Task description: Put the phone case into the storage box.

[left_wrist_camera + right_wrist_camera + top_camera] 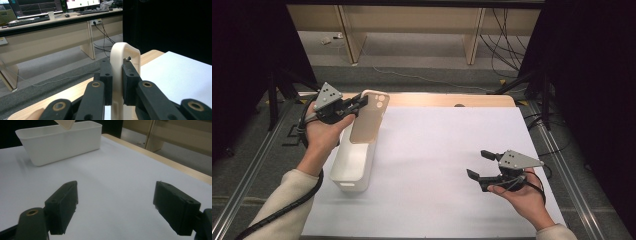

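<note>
A wooden table (pixel 422 99) covered by a large white sheet (pixel 447 160) spans the centre of the high view, its bare far edge showing as a tan strip along the top of the sheet. At the left edge of the sheet stands a long white plastic bin (pixel 357 167), open at the top, running from the lower left toward the upper left of the frame; in the right gripper view the same bin (pixel 60 142) sits at the upper left, resting on the white sheet (pixel 112 182). Above the far end of the bin, at the upper left of the high view, a beige phone case (pixel 369 117) with camera cut-outs at its top corner hangs tilted over the bin's opening, its lower end dipping toward the inside. The left gripper (pixel 358 103), held in the person's left hand (pixel 323 132), is closed on the case's upper edge; the left gripper view shows the case (pixel 120 72) pinched edge-on between the two black jaws. At the lower right of the high view the right gripper (pixel 480 164), held in the right hand (pixel 524 195), hovers over bare sheet with its jaws spread wide and nothing between them, well apart from the bin; the right gripper view shows the same gap (pixel 115 207).
</note>
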A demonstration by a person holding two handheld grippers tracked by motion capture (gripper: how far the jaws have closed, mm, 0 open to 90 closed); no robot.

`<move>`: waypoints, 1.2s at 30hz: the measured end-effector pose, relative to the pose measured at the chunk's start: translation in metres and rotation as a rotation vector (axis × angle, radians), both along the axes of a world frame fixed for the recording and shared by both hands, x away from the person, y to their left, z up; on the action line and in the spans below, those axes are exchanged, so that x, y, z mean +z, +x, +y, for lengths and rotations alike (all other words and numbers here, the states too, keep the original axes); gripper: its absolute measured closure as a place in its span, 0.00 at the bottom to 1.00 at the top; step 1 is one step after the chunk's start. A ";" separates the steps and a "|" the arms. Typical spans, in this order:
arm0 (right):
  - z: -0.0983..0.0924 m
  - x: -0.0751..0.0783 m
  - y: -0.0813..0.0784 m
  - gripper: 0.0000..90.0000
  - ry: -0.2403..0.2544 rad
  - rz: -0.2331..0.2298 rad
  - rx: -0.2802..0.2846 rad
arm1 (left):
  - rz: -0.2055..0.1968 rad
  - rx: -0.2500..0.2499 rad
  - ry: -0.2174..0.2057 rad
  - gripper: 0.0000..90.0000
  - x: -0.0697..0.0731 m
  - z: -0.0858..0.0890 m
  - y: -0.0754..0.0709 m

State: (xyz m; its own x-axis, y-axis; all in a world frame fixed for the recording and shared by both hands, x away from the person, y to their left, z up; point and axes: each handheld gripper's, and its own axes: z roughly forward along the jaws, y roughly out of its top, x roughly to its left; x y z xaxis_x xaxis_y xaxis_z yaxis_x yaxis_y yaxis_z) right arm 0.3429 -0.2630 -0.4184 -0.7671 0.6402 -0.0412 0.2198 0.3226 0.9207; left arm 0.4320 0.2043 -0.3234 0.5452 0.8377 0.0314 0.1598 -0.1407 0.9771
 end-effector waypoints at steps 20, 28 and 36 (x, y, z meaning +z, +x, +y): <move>0.000 0.000 0.000 0.24 0.001 0.000 0.000 | 0.009 0.016 0.001 0.90 -0.002 0.006 0.009; 0.000 0.000 0.000 0.24 -0.001 0.000 0.001 | -0.004 0.021 0.007 0.90 -0.003 0.010 0.014; 0.000 0.000 0.000 0.24 0.001 0.001 0.002 | 0.005 0.027 -0.001 0.90 -0.004 0.012 0.018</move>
